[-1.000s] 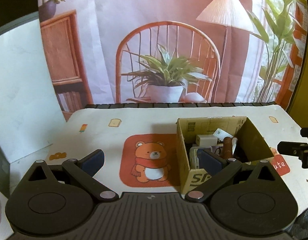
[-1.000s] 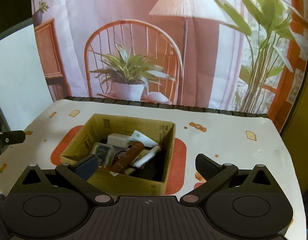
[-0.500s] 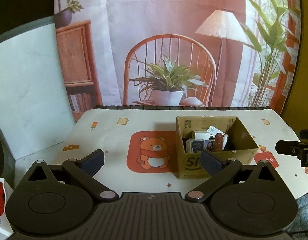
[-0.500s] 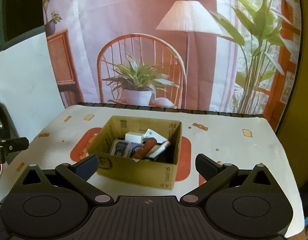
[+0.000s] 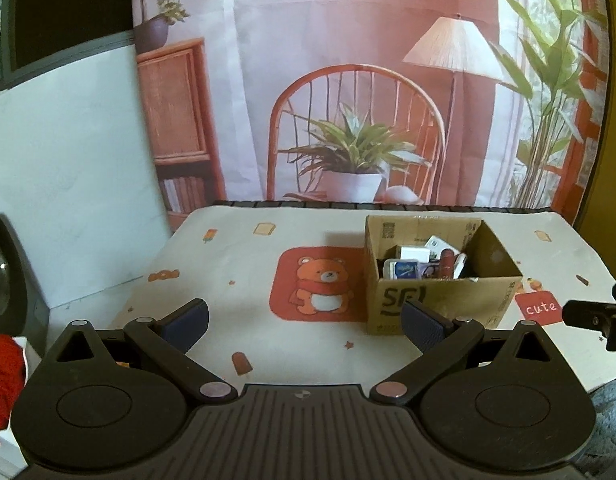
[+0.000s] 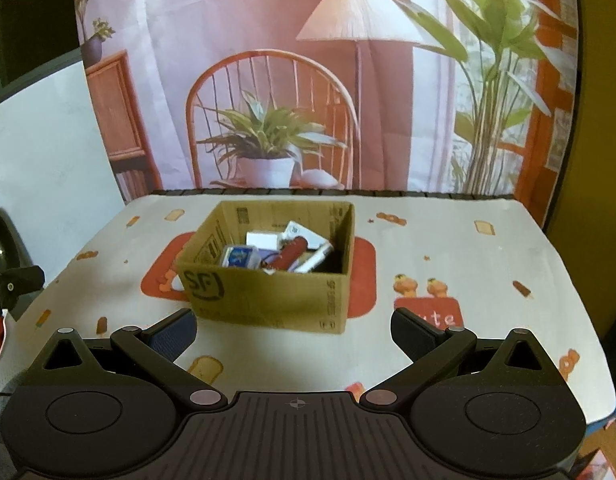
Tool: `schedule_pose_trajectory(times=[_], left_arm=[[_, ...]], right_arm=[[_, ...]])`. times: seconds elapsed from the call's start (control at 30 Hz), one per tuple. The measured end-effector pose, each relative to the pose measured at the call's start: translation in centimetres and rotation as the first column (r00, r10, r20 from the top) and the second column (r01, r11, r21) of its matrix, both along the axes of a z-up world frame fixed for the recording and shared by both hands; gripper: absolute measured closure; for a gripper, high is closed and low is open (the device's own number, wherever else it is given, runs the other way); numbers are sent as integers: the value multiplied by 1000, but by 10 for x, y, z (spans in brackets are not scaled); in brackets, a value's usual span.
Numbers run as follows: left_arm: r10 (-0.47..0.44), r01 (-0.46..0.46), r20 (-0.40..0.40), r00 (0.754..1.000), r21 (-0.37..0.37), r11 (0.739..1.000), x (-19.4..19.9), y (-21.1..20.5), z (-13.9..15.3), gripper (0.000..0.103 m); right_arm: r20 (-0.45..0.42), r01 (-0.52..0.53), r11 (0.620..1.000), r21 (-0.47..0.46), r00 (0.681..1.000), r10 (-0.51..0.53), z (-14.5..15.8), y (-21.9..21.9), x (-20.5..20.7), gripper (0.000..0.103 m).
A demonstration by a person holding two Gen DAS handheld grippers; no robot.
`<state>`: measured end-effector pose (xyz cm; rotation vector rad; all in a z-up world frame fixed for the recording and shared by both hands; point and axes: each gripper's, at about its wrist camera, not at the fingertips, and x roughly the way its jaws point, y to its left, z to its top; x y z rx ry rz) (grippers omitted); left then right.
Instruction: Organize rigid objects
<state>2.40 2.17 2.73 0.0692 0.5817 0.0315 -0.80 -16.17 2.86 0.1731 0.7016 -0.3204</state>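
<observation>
An open cardboard box (image 5: 444, 300) (image 6: 268, 300) stands on the table. It holds several small items: a white box (image 6: 262, 239), a blue-topped clear case (image 6: 238, 256), a dark red tube (image 6: 290, 254) and a white pen-like stick (image 6: 314, 261). My left gripper (image 5: 304, 324) is open and empty, back from the box near the table's front edge. My right gripper (image 6: 294, 332) is open and empty, just in front of the box. The right gripper's finger shows at the right edge of the left wrist view (image 5: 592, 314).
The table carries a cream cloth with a bear picture (image 5: 322, 284) and a red "cute" patch (image 5: 542, 307). A white board (image 5: 68, 184) stands at the table's left. A printed backdrop hangs behind. A red thing (image 5: 4, 380) lies low at the left.
Both grippers have pulled back and up from the box, so it now looks smaller and farther. Both stayed open and empty.
</observation>
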Motion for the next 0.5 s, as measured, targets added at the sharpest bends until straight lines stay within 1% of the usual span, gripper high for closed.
schedule_pose_trajectory(times=[0.2, 0.5], left_arm=[[-17, 17, -26, 1000, 10, 1000, -1, -4, -8, 0], [-30, 30, -16, 999, 4, 1000, -3, -4, -9, 0]], right_arm=[[-5, 8, 1000, -4, 1000, -8, -7, 2, -7, 0], [9, 3, 1000, -25, 1000, -3, -4, 6, -9, 0]])
